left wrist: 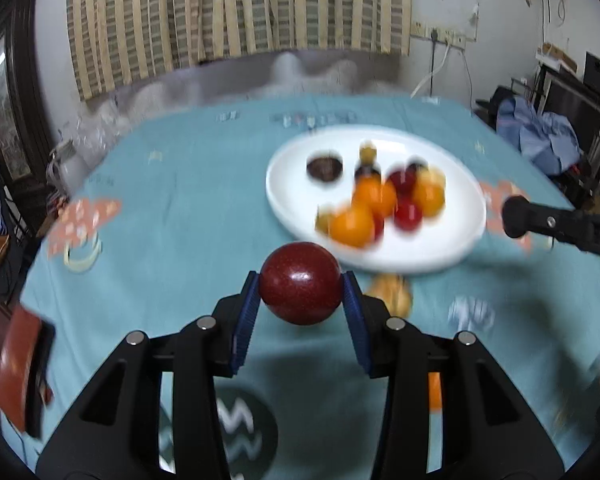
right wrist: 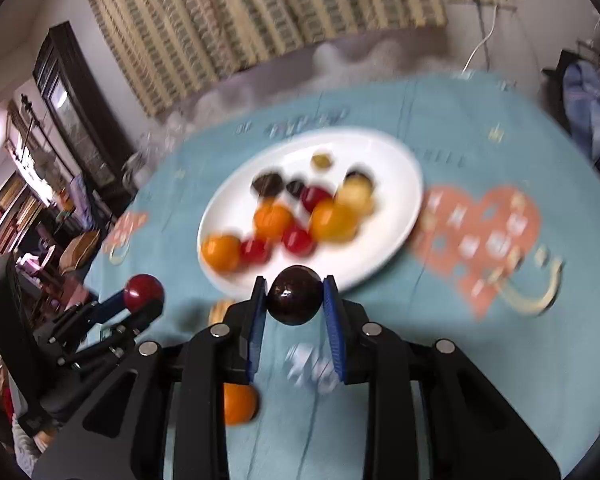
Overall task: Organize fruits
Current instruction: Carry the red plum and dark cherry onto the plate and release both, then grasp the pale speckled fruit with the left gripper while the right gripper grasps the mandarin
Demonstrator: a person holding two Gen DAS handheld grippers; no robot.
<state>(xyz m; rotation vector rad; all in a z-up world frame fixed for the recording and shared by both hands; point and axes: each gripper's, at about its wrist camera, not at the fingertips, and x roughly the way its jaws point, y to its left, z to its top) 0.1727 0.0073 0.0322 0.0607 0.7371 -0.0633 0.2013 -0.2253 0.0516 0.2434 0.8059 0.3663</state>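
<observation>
My left gripper (left wrist: 301,294) is shut on a dark red round fruit (left wrist: 300,282) and holds it above the teal tablecloth, just short of the white plate (left wrist: 300,208). The plate holds several oranges, red fruits and dark fruits. My right gripper (right wrist: 296,300) is shut on a dark purple round fruit (right wrist: 296,294) near the plate's (right wrist: 396,184) near rim. In the right wrist view the left gripper (right wrist: 144,292) with its red fruit shows at the left. In the left wrist view one finger of the right gripper (left wrist: 518,216) reaches in from the right.
A yellowish fruit (left wrist: 390,294) lies on the cloth by the plate's near rim, also in the right wrist view (right wrist: 220,310). An orange (right wrist: 238,404) lies on the cloth under my right gripper. A striped curtain hangs behind the table. Furniture stands at both sides.
</observation>
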